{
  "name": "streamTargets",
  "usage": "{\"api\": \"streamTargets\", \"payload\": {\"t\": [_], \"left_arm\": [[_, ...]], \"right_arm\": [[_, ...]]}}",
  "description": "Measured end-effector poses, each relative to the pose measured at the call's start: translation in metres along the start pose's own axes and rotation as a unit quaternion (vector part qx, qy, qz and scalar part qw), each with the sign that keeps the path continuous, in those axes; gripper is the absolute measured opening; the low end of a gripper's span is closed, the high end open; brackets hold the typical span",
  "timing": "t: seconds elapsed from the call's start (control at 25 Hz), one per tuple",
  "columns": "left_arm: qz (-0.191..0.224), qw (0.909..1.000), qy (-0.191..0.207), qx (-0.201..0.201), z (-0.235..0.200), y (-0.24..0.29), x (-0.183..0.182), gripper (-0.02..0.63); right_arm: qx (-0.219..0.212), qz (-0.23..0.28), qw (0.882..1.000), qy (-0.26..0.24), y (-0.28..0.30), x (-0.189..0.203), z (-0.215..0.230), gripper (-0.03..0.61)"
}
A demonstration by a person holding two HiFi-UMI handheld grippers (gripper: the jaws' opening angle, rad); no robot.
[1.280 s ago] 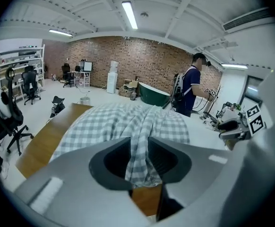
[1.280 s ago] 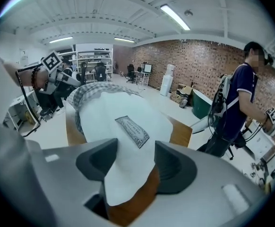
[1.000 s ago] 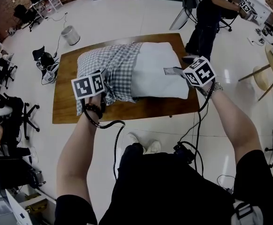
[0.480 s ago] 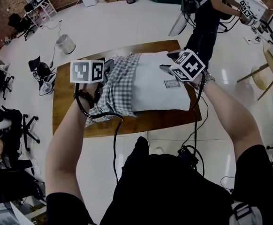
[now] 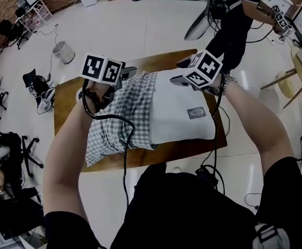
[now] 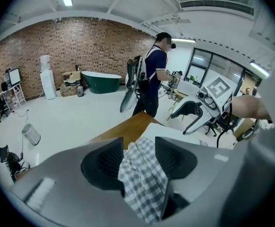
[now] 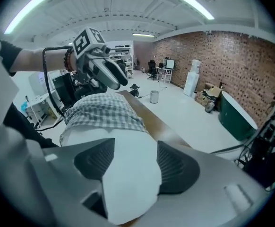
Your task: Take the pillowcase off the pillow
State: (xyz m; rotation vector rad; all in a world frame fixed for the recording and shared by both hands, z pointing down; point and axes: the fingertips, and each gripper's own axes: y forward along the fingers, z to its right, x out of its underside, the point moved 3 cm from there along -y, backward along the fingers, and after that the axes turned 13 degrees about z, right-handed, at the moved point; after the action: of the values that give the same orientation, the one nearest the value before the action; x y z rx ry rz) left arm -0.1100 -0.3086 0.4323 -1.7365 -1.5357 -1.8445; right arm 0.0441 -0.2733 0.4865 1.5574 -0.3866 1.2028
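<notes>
The checked pillowcase point(image 5: 121, 115) covers the left half of the white pillow point(image 5: 179, 97), whose bare right half carries a small label point(image 5: 196, 112). Both lie toward the near edge of the wooden surface point(image 5: 68, 100), so bare wood shows to the left and in a strip along the far edge. The left claw point(image 5: 127, 72) is at the pillowcase's far edge, released: its jaws have just been opening and stand apart, with a fold of checked cloth between them. The right claw point(image 5: 178, 70) is at the pillow's far edge. It has also just been opening and is spread wide, with white pillow filling the gap. Pale open floor point(image 5: 140, 30) rings the surface. Beyond it are a bin point(image 5: 64, 51), a standing person point(image 5: 239, 14) and a brick wall point(image 6: 71, 41).
</notes>
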Motion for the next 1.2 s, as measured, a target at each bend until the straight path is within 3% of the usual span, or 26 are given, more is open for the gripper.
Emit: {"api": "streamTargets", "payload": {"t": [0.16,0.4,0.6,0.8,1.2], "left_arm": [[-0.059,0.9959,-0.014,0.067,-0.025,0.040,-0.009,0.215],[-0.142,0.9768,-0.048,0.153,-0.056,0.094,-0.028,0.215],[-0.179,0.9637,-0.077,0.182,-0.098,0.142,-0.019,0.215],[-0.218,0.9467,-0.097,0.216,-0.104,0.157,-0.014,0.215],[-0.275,0.9217,-0.105,0.253,-0.105,0.174,0.024,0.212]], "right_arm": [[-0.054,-0.025,0.998,0.011,0.027,-0.011,0.034,0.298],[-0.136,-0.065,0.987,0.051,0.051,-0.030,0.093,0.318],[-0.191,-0.104,0.971,0.100,0.090,-0.011,0.128,0.327],[-0.230,-0.135,0.954,0.136,0.101,-0.013,0.134,0.341],[-0.264,-0.197,0.931,0.156,0.132,0.012,0.127,0.351]]}}
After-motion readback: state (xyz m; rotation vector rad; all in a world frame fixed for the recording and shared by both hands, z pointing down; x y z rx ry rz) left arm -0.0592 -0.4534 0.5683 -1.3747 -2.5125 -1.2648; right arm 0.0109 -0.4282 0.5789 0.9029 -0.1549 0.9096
